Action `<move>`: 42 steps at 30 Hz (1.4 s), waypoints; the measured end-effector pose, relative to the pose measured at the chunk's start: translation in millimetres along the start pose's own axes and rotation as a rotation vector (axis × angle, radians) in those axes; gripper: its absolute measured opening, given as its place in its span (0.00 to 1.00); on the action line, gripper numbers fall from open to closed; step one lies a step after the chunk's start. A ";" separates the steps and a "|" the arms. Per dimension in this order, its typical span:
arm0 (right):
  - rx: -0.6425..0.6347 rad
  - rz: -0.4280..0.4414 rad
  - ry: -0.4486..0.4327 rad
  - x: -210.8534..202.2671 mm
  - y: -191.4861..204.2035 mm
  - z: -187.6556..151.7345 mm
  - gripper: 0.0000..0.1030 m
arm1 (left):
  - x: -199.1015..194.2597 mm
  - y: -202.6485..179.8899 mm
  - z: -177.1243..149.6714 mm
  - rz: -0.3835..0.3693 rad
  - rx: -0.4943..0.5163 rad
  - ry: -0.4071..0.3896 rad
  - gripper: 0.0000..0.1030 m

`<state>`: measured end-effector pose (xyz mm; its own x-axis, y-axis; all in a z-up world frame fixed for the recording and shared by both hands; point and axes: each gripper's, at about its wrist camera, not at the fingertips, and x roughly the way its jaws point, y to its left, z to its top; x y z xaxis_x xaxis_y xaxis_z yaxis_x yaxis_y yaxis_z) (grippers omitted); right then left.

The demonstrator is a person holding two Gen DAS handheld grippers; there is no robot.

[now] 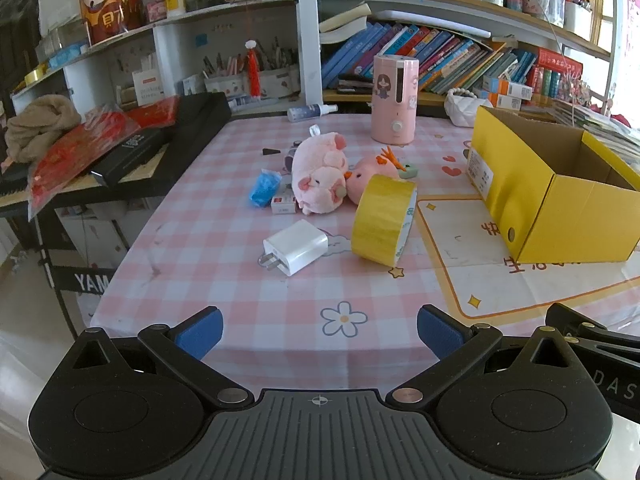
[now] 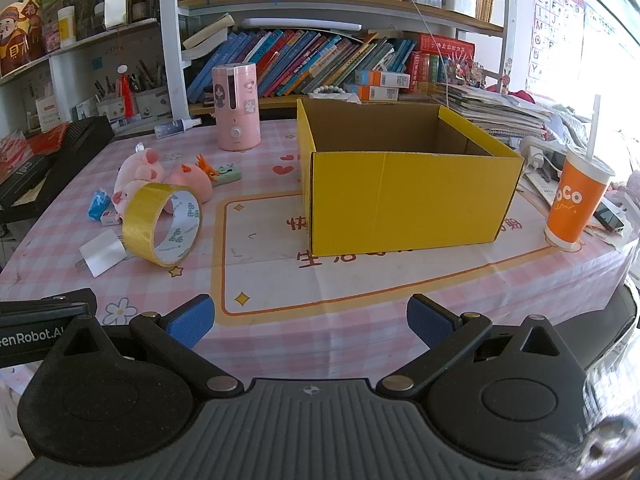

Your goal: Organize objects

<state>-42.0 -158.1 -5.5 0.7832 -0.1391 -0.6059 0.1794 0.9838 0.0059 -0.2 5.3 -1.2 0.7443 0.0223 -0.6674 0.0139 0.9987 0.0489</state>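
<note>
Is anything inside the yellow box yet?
The yellow box looks empty: the right wrist view shows bare brown inner walls and no object above the rim. Its floor is hidden behind the front wall, so something flat could lie unseen. The tape roll sits outside.

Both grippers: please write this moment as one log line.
left gripper open, empty | right gripper open, empty | yellow box empty | tape roll on table

Open yellow box [image 2: 404, 196] right, tape roll [image 1: 382, 220] on edge, white charger [image 1: 295, 247], pink plush pig [image 1: 318, 172] clustered left.
</note>
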 end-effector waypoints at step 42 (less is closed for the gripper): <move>-0.024 0.045 0.017 -1.2 14.1 -2.7 0.99 | 1.1 27.9 -6.8 -0.035 -0.065 0.025 1.00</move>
<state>-42.0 -143.8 -6.8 0.7802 -0.0928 -0.6185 0.1296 0.9915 0.0147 -3.5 33.5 -5.6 0.7270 -0.0119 -0.6865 -0.0046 0.9997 -0.0222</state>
